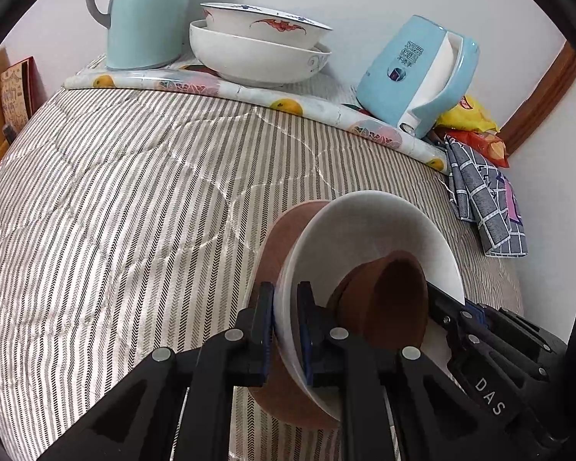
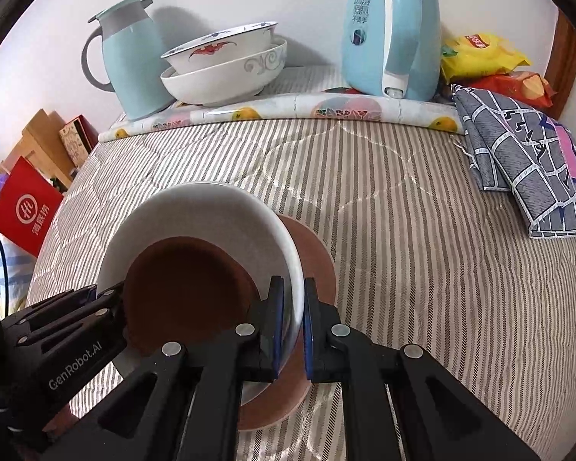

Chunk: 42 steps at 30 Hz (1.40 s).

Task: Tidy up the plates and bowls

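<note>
A white bowl (image 1: 364, 230) (image 2: 196, 211) with a small brown bowl (image 1: 388, 299) (image 2: 184, 280) inside it is gripped from both sides. My left gripper (image 1: 286, 288) is shut on one side of its rim and shows at the left of the right wrist view (image 2: 103, 294). My right gripper (image 2: 292, 282) is shut on the opposite rim and appears at the right of the left wrist view (image 1: 447, 309). A brown plate (image 1: 284, 238) (image 2: 315, 253) lies under the white bowl on the striped cloth; I cannot tell if they touch. Two larger white bowls (image 1: 257, 53) (image 2: 219, 73) stand nested at the back.
On a fruit-print mat (image 2: 288, 109) by the wall stand a pale blue jug (image 1: 146, 15) (image 2: 134, 61) and a blue electric kettle (image 1: 414, 73) (image 2: 391, 30). Snack bags (image 2: 484, 53) and a folded checked cloth (image 2: 526, 161) lie at the right. A red bag (image 2: 27, 207) is off the left edge.
</note>
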Each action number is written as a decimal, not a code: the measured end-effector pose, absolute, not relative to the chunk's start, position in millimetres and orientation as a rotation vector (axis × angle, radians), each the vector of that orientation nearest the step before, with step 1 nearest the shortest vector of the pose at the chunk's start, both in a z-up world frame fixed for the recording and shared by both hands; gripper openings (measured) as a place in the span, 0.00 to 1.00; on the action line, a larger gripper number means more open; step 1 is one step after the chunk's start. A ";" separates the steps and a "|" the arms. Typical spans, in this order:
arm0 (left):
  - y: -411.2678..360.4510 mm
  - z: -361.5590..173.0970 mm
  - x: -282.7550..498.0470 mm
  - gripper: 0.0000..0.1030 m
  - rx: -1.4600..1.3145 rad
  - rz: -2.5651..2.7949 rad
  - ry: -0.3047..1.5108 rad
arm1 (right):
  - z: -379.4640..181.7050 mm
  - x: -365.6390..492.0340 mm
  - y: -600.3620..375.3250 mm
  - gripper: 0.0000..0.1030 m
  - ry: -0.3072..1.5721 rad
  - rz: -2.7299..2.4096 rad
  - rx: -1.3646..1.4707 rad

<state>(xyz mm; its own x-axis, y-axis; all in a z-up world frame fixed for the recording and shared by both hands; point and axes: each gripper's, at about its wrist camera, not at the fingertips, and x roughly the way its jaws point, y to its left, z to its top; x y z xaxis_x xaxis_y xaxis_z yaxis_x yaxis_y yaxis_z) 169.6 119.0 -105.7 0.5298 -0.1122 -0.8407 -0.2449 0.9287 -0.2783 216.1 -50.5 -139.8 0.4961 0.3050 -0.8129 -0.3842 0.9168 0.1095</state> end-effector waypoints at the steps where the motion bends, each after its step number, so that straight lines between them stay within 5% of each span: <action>1: 118.9 -105.8 169.3 0.12 -0.388 0.082 1.018 | -140.1 215.7 -51.3 0.09 0.968 0.420 -0.092; 23: 118.8 -98.6 158.6 0.19 -0.365 0.043 1.029 | -126.1 210.5 -57.5 0.10 0.911 0.473 -0.153; 28: 118.8 -87.0 151.5 0.31 -0.341 0.055 0.995 | -120.7 203.7 -60.2 0.12 0.893 0.470 -0.177; 38: 112.9 -60.4 130.2 0.59 -0.296 0.069 0.924 | -92.2 186.1 -88.6 0.37 0.831 0.394 -0.127; 42: 103.8 -47.7 121.0 0.68 -0.260 0.083 0.897 | -73.2 175.9 -107.7 0.58 0.788 0.356 -0.069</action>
<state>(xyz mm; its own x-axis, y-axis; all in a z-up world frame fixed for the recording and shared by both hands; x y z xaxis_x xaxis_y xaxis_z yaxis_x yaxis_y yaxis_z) 121.0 103.8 -47.7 0.6228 -0.0371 -0.7815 -0.1795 0.9654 -0.1889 175.9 -107.7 -73.2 0.6490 0.2874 -0.7044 -0.3382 0.9384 0.0713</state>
